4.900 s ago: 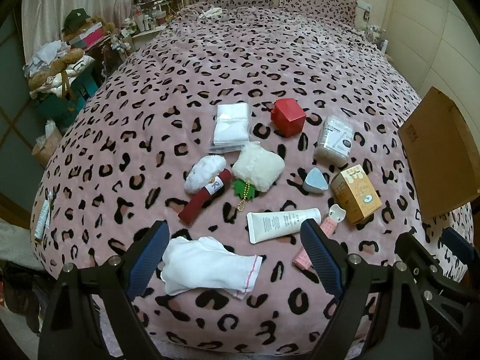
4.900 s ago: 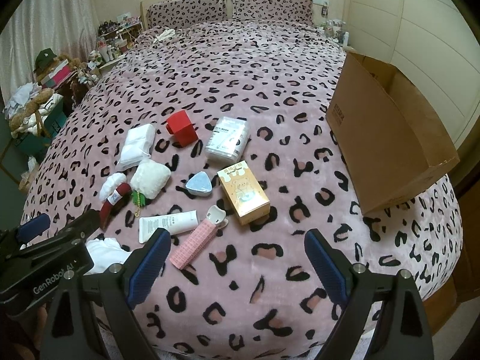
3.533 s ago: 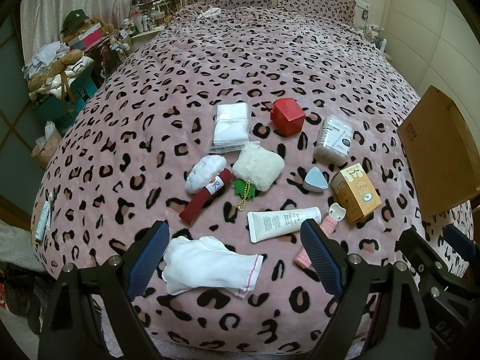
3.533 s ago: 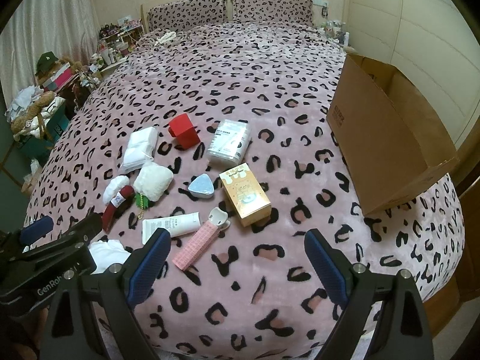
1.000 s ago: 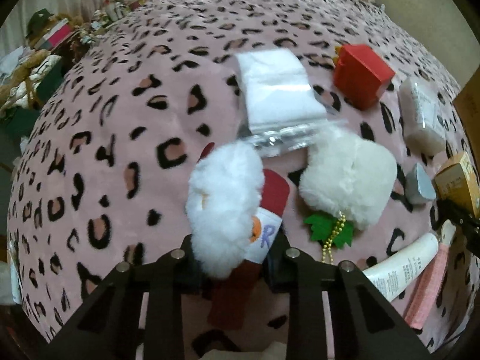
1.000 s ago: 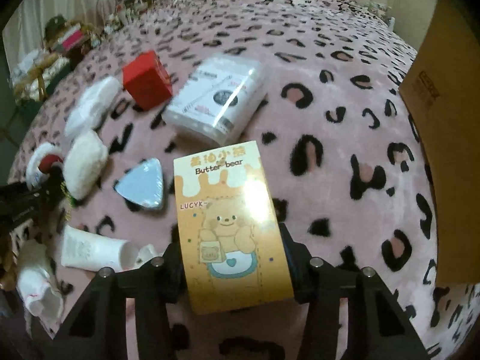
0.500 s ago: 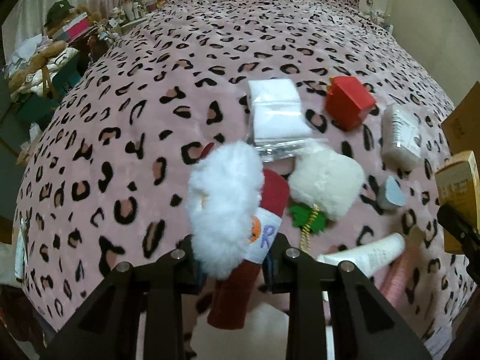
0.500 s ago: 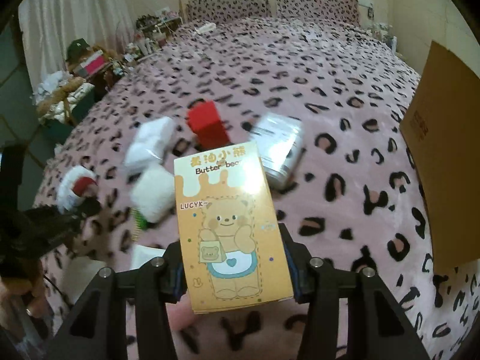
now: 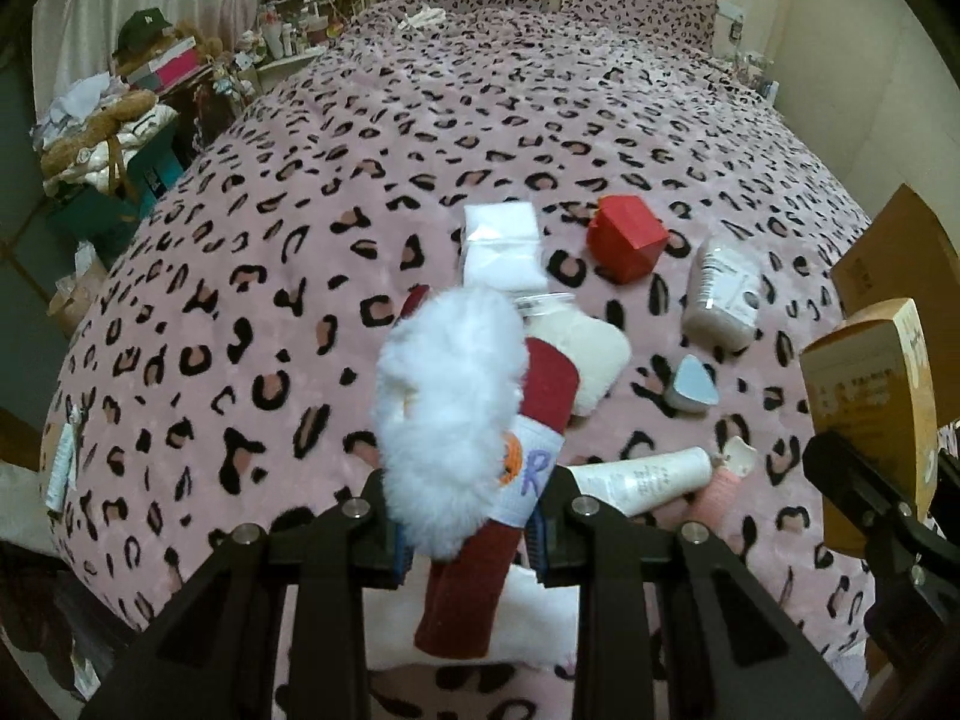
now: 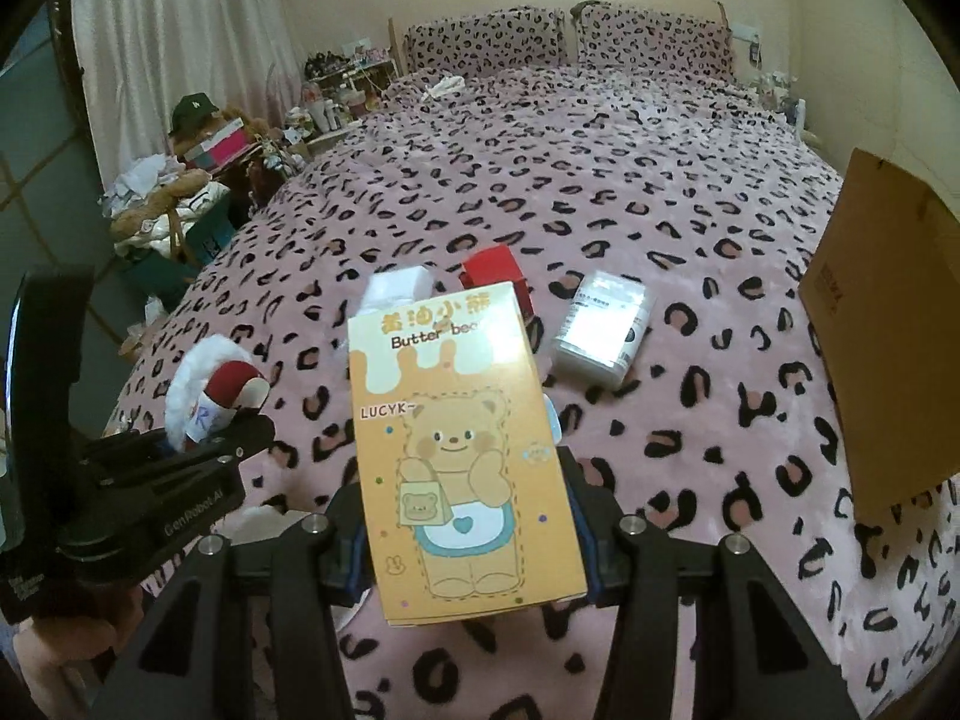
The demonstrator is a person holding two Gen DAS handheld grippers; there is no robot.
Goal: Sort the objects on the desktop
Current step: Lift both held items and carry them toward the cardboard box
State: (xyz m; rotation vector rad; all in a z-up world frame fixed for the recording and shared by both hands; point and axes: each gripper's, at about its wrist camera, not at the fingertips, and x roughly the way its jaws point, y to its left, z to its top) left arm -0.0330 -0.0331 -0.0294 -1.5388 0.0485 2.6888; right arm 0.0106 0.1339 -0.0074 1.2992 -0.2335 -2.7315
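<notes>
Left claw: left gripper clamped on a red stocking with white fur trim, lifted off the bed, fur end pointing away from the claw, red toe hanging below the jaws.
Right claw: right gripper clamped on an orange bear box, held upright above the bed, printed face toward the camera; the box blocks much of what lies straight ahead.
Right claw seen from left: the box and its holder sit at the far right edge, well apart from the stocking.
Ahead of left claw: white packet beyond the fur; red box ahead and right; cream plush pouch just behind the stocking, partly hidden.
Right of left claw: clear pack of cotton swabs, grey triangular piece, white tube near the jaw, pink item touching the tube's end.
Under left claw: white cloth, mostly hidden.
Ahead of right claw: swab pack clear of the box; red box and white packet peek over its top edge.
Far right: cardboard carton standing on the bed edge.
Surface: pink leopard-print blanket, soft and uneven.
Room: two matching pillows at the headboard; cluttered shelf and piled clothes to the left; pale curtain.
</notes>
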